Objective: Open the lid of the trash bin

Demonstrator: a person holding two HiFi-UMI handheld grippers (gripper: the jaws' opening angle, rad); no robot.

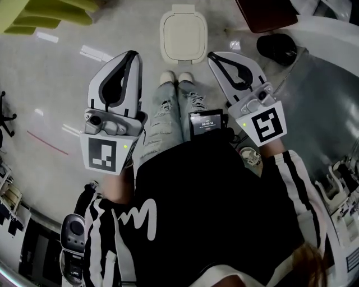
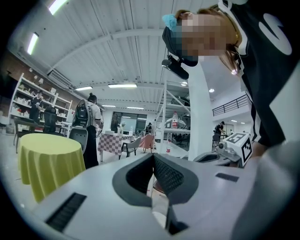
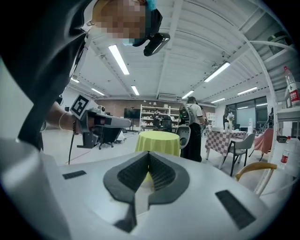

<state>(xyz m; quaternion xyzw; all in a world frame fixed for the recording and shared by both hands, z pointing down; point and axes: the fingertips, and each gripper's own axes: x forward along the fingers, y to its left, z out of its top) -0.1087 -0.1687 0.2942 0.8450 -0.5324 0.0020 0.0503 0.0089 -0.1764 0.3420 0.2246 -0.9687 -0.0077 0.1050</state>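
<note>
A cream-white trash bin (image 1: 180,35) with its lid down stands on the floor just beyond the person's shoes in the head view. My left gripper (image 1: 132,55) is held to the bin's left, shut, with nothing in it. My right gripper (image 1: 212,56) is held to the bin's right, also shut and empty. Both are raised above the floor, apart from the bin. In the left gripper view the jaws (image 2: 153,157) meet at the tips and point across the room. The right gripper (image 3: 148,153) shows the same in its own view. The bin shows in neither gripper view.
A yellow-draped round table (image 1: 50,14) (image 3: 157,142) stands at the far left. A white table edge (image 1: 331,33), a dark chair (image 1: 266,14) and a black object (image 1: 276,47) sit at the right. People, shelves and chairs stand farther off (image 2: 89,126).
</note>
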